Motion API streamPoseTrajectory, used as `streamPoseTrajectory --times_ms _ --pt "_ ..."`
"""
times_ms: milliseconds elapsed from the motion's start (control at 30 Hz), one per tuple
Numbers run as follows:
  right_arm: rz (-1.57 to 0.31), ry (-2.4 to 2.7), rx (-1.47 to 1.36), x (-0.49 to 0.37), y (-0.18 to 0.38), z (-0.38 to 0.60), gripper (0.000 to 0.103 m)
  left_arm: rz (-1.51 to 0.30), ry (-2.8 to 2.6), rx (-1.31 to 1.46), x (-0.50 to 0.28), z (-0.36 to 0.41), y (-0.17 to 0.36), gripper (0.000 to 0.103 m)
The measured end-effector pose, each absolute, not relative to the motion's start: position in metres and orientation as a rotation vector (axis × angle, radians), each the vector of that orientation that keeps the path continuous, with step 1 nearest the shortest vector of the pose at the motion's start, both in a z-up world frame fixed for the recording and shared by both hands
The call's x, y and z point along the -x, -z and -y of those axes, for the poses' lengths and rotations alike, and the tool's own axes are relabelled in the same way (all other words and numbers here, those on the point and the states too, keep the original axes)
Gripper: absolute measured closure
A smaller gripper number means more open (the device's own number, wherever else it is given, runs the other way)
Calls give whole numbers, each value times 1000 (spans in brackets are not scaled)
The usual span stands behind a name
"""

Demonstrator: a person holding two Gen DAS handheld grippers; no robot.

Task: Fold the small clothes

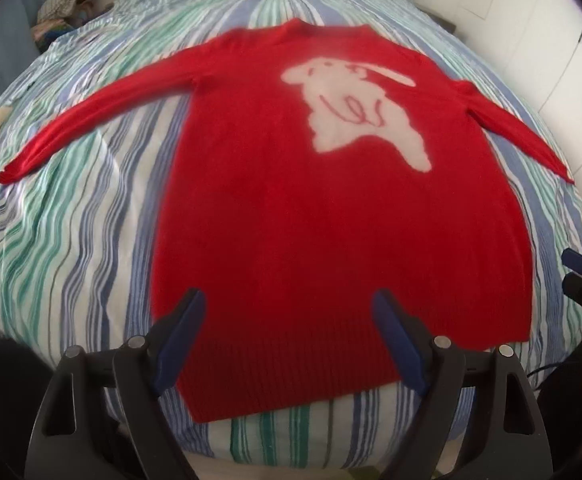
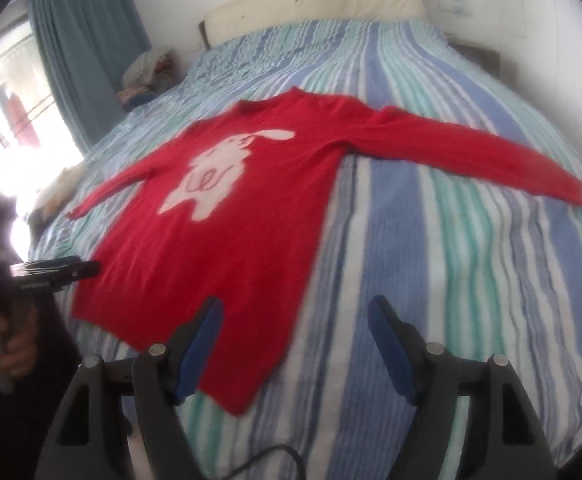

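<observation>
Sweater (image 1: 291,208), red, lies flat on my striped bed (image 1: 91,240), sleeves out. My left gripper (image 1: 287,340) hovers spread over its hem; right gripper (image 2: 297,352) spread, seemingly above the hem corner.

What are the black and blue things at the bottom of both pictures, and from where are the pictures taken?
They are hand-held grippers; a person holds one in each hand. Each carries a camera that looks along its two fingers. One picture comes from the left gripper, the other from the right gripper. Both are open and hold nothing. A red sweater with a white animal figure lies spread flat, sleeves out, on a bed with a striped cover. No fold is made yet.
</observation>
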State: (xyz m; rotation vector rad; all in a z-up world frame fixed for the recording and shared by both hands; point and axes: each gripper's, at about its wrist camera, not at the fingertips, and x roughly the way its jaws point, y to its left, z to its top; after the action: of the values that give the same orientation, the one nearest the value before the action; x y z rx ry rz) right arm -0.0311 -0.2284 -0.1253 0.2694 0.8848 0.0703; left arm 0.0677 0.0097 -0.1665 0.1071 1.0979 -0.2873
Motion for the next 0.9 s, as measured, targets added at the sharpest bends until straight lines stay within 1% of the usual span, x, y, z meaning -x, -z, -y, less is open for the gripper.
streamPoseTrajectory --times_ms 167,300,467,533,633,733,800,900 --pt "-1022 -173 -168 21 158 178 29 -1165 263 -171 -63 -4 188 17" --pt "-1200 -162 -154 19 195 169 29 -1194 273 -198 -57 -4 187 16" --pt "-1296 -167 -138 30 198 172 29 -1259 294 -223 -46 -5 182 15" --pt "-1318 -161 -162 38 194 175 29 -1230 301 -200 -39 -9 167 15" --pt "-1294 -126 -189 45 179 182 29 -1156 302 -155 -35 -18 135 15" --pt "-1215 -64 -171 48 160 189 29 -1075 275 -118 -37 -25 110 12" --pt "-1160 -22 -160 48 151 193 29 -1048 267 -109 -44 -29 103 10" --pt "-1098 1 -175 42 140 197 29 -1030 236 -131 -58 -33 107 10"
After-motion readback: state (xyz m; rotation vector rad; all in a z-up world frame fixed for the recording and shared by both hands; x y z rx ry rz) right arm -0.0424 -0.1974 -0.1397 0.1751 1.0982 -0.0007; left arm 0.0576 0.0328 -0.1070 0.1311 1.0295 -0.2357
